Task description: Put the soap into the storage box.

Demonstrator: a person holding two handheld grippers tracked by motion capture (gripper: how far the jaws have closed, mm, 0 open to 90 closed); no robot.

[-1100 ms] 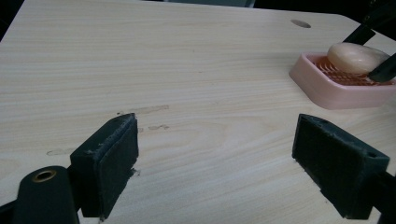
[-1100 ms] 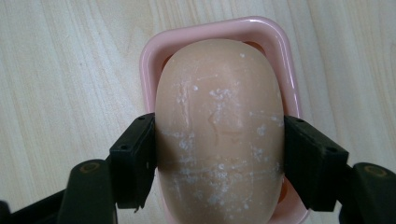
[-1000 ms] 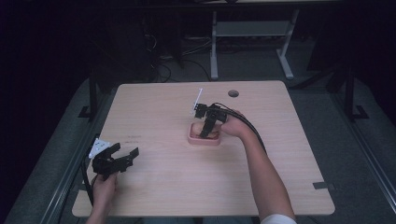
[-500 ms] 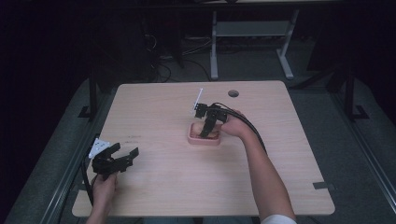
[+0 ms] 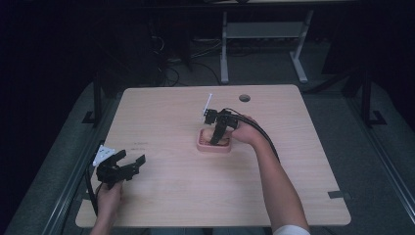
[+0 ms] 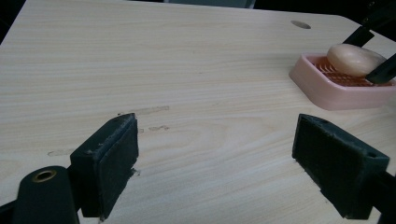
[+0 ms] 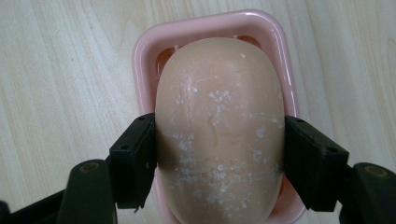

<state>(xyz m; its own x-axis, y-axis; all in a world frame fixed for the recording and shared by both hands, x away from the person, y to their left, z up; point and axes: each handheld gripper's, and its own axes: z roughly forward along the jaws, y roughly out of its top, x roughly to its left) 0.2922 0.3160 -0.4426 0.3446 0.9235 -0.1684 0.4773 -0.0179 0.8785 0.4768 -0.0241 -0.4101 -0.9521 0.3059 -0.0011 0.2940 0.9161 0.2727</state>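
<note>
Left claw (image 5: 131,165): jaws spread wide, holding nothing, low over the bare table (image 5: 161,196) near the person's edge; the soap dish (image 6: 343,88) sits well ahead of it and off to its right.
Right claw (image 7: 219,158): its two pads press the flanks of the soap bar (image 7: 219,135), which sits between them and over the pink dish directly below (whether the bar rests on the ribs or is just clear of them, I cannot tell).
Slip risk: the bar is rounded and smooth, and the pads grip only its near half, so it could squirt forward out of the jaws if squeezed harder.
Dish risk: the dish is light and unheld (the left claw is far from it), so a sticking bar may drag or tip it.
Writing: a faint stamped mark on the bar's top, not readable; white flecks, no brand or label seen.
</note>
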